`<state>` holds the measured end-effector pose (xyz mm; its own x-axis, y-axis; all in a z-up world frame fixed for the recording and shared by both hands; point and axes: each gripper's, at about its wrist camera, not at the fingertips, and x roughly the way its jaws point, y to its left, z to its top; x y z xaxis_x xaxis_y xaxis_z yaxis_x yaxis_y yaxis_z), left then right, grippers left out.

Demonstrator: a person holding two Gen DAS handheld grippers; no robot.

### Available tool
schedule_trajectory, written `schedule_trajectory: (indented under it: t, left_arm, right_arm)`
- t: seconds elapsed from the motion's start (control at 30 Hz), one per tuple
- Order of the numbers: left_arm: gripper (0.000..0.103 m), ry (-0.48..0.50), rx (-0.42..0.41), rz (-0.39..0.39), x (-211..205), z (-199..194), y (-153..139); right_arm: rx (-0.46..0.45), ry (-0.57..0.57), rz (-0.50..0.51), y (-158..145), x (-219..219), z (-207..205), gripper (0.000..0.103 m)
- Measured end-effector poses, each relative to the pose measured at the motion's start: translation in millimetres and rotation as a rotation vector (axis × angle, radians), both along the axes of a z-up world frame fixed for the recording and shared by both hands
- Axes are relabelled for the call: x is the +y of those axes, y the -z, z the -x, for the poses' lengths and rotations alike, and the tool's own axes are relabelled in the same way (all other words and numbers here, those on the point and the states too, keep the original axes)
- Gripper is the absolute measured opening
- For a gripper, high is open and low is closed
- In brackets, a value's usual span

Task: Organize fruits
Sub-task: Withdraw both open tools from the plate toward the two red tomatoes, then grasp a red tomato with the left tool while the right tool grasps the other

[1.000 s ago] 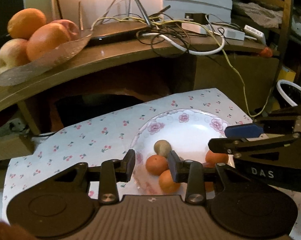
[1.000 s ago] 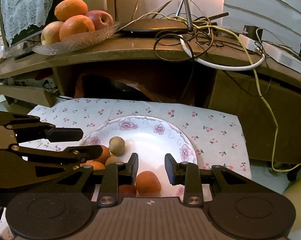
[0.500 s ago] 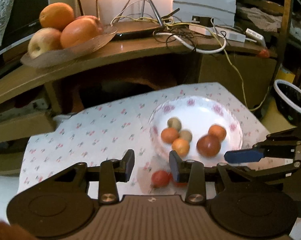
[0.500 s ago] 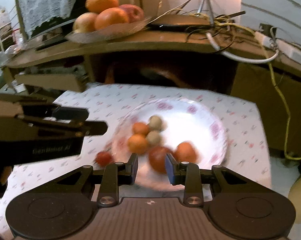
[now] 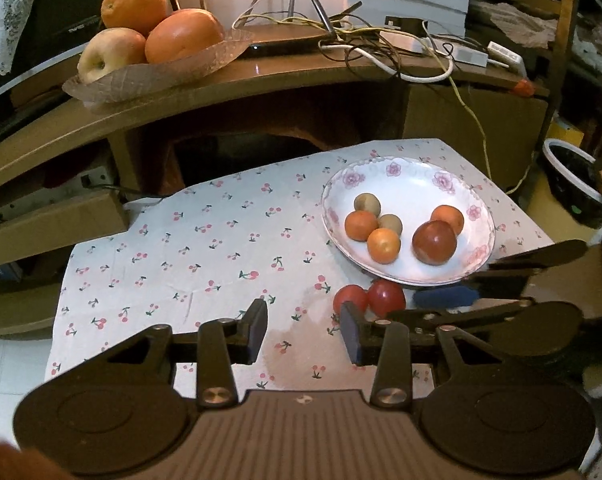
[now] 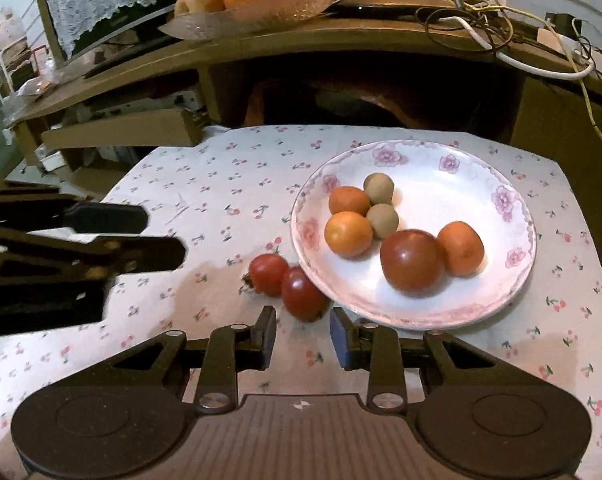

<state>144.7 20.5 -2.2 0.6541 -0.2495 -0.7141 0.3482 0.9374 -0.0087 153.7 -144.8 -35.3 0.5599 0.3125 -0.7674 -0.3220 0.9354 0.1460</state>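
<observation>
A white floral plate (image 5: 411, 184) (image 6: 501, 280) sits on the cherry-print cloth and holds several fruits: small oranges (image 6: 348, 234), two brown kiwi-like fruits (image 6: 382, 220) and a large red tomato (image 5: 434, 242) (image 6: 411, 260). Two small red tomatoes (image 5: 369, 298) (image 6: 287, 284) lie on the cloth against the plate's near left rim. My left gripper (image 5: 304, 332) is open and empty, above the cloth left of the plate. My right gripper (image 6: 303, 336) is open and empty, just in front of the two tomatoes.
A wooden shelf behind carries a glass dish (image 5: 149, 74) (image 6: 253, 16) of large oranges and apples, and a tangle of cables (image 5: 381, 44). A cardboard box (image 6: 121, 132) stands at the left. A dark bucket (image 5: 573, 180) stands on the floor at the right.
Both grippers have pulled back and up from the plate, so the whole plate and cloth now show. The two small tomatoes beside the plate have come into view.
</observation>
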Motion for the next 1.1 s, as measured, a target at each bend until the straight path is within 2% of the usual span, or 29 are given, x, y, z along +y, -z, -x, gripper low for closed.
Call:
schedule_trajectory:
  t: [0.23, 0.3, 0.37, 0.63, 0.83, 1.1]
  left_arm:
    - [0.045, 0.029, 0.021, -0.017, -2.5, -1.0, 10.4]
    - [0.045, 0.041, 0.024, -0.017, -4.0, -2.2, 12.4]
    - [0.045, 0.059, 0.018, -0.019, -6.4, -3.8, 14.3]
    - [0.045, 0.164, 0.020, -0.018, -34.7, -16.1, 31.3]
    - [0.043, 0.140, 0.036, -0.032, -50.3, -31.2, 46.8]
    - [0.033, 0.087, 0.064, -0.049, -53.4, -42.0, 56.6]
  right_arm:
    - [-0.007, 0.011, 0.007, 13.8, 10.5, -9.4, 0.032]
    - [-0.013, 0.006, 0.016, 15.9, 12.2, -10.6, 0.030]
    - [-0.010, 0.000, 0.024, 15.2, 12.0, -11.9, 0.025]
    - [0.047, -0.003, 0.031, 3.9, -10.6, 9.3, 0.024]
    - [0.123, 0.050, 0.021, -2.7, -34.0, 38.5, 0.024]
    - [0.137, 0.064, 0.001, -0.6, -48.5, 46.5, 0.025]
